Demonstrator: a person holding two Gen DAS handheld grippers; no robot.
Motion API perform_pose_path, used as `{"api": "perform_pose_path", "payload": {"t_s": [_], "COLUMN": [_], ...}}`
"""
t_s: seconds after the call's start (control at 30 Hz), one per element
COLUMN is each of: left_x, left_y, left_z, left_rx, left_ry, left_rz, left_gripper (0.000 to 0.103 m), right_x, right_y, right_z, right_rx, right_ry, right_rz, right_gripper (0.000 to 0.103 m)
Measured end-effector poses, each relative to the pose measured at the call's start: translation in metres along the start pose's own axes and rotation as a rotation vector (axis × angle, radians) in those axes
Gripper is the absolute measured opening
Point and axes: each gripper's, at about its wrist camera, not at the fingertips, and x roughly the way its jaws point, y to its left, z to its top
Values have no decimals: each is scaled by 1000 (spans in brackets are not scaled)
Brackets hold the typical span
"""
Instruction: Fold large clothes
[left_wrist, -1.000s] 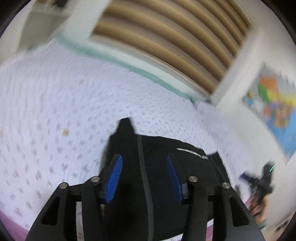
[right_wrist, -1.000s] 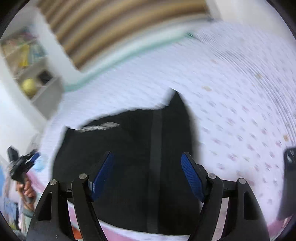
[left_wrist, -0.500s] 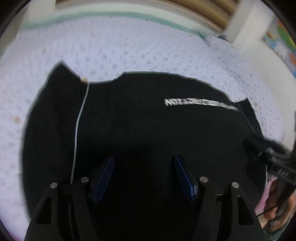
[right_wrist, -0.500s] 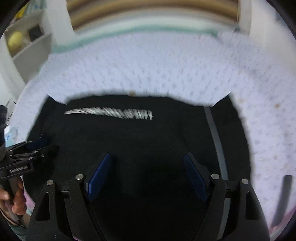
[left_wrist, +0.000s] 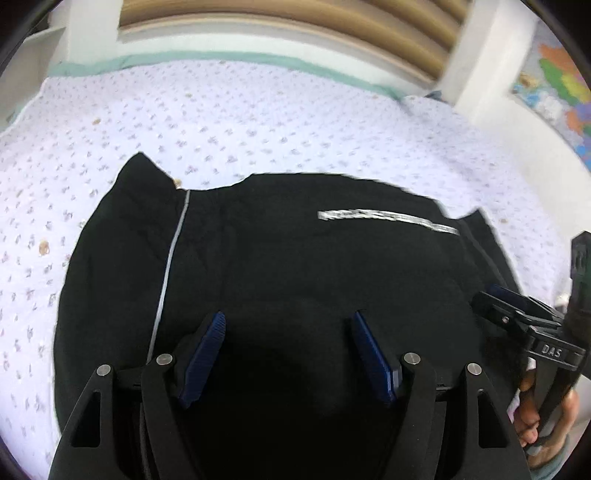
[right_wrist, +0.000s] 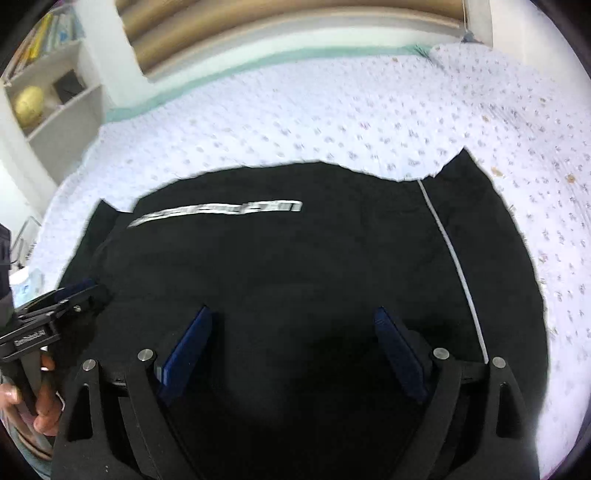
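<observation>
Black garment (left_wrist: 295, 258) flat on dotted bedsheet (left_wrist: 258, 122), left gripper (left_wrist: 288, 339) jaws opening above it

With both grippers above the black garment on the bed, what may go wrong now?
1. Both the left gripper and the right gripper have opening jaws pinching nothing; closing on the smooth middle of the black garment may catch no fold.
2. A deep pinch might also grab the dotted bedsheet.
</observation>
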Motion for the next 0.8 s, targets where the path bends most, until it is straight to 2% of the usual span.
{"api": "perform_pose_path", "payload": {"t_s": [0.1,0.17,0.23,0.3,0.37,0.43,0.53,0.7,0.8], "left_x": [-30,-31,-14,6,2,-9,-33,-104,-132], "left_y": [-4,-9,-4,0,-11,-23,-38,-60,-72], "left_z": [-17,-26,-34,-36,-35,-33,-30,-23,-18], "left_rx": [15,17,-2,-26,20,56,84,119,138], "left_ry": [-53,-61,-4,54,42,17,-48,-275,-318], "left_rz": [-13,-9,12,30,78,130,178,246,268], "left_gripper": [72,73,73,73,73,73,73,73,73], "right_x": [-24,-30,-17,-6,-7,-19,-41,-98,-127], "right_y": [10,15,15,12,10,15,26,44,56], "right_z": [-12,-21,-31,-38,-41,-41,-42,-37,-34], "right_rx": [-30,-48,-59,-37,-11,-24,-67,-82,-99], "right_ry": [-26,-23,33,75,81,47,-16,-169,-235], "right_rz": [-40,-65,-112,-109,-110,-140,-202,-197,-227], "right_gripper": [91,91,92,94,94,94,94,94,94]}}
